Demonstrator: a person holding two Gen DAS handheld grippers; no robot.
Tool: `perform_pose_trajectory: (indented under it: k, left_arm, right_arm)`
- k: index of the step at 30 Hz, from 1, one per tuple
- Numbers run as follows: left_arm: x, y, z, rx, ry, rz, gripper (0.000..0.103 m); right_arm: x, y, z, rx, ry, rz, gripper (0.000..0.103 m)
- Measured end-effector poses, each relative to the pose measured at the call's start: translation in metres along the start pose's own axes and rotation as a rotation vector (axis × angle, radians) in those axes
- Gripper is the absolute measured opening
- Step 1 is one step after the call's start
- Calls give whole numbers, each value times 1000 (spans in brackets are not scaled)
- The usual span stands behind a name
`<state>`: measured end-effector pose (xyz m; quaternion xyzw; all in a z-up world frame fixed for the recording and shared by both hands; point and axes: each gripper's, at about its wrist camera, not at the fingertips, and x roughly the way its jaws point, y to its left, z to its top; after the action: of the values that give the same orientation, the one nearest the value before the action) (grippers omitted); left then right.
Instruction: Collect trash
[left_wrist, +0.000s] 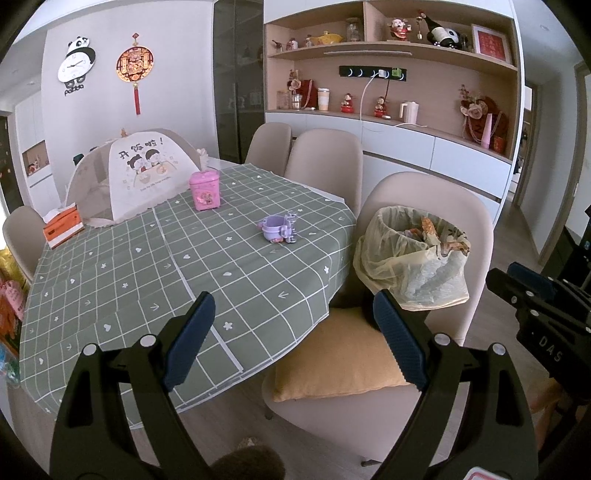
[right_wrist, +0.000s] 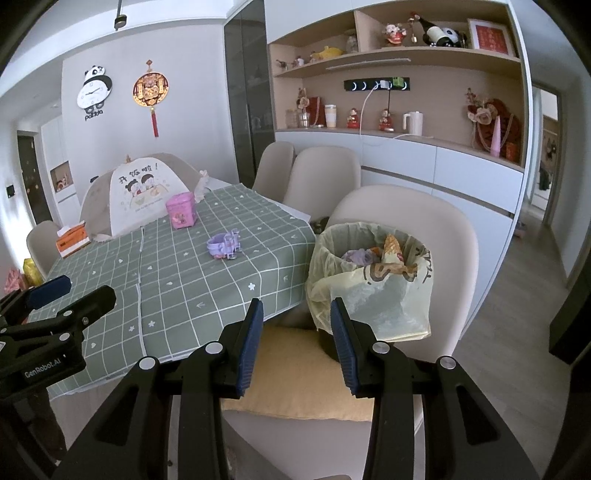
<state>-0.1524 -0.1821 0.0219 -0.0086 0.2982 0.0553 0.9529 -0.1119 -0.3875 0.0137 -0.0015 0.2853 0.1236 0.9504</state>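
Both my left gripper (left_wrist: 293, 321) and right gripper (right_wrist: 297, 332) open, empty, backed off; yellow-bagged trash bin (right_wrist: 373, 273) looks loaded, next I'd probably grab the small purple plastic cup (right_wrist: 221, 245).

The tabletop (left_wrist: 110, 295) wears a sage green cloth with a white grid, plus little white hearts, flowers and arrows in the squares. Far on it sits a bright pink tin (left_wrist: 205, 191) with a cartoon print, and nearer right a lilac purple holder (left_wrist: 277, 229). The food cover (left_wrist: 142, 173) at the far left is cream with two cartoon kids on it, next to an orange and white tissue box (left_wrist: 62, 227). Chairs are pale beige; the near one (right_wrist: 436, 236) has a mustard yellow cushion (right_wrist: 295, 387). The bin (right_wrist: 373, 280) on it has a see-through pale yellow liner with brown print, with orange and purple scraps inside. Both grippers are black with navy blue ribbed pads (left_wrist: 190, 339).
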Motion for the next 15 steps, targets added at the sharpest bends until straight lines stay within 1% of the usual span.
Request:
perform_pose_trajectory:
  k: [15]
  left_arm:
    - [0,1,0,0,1,-1,83]
  right_arm:
    - [1,-1,-2,3,2,-1,36]
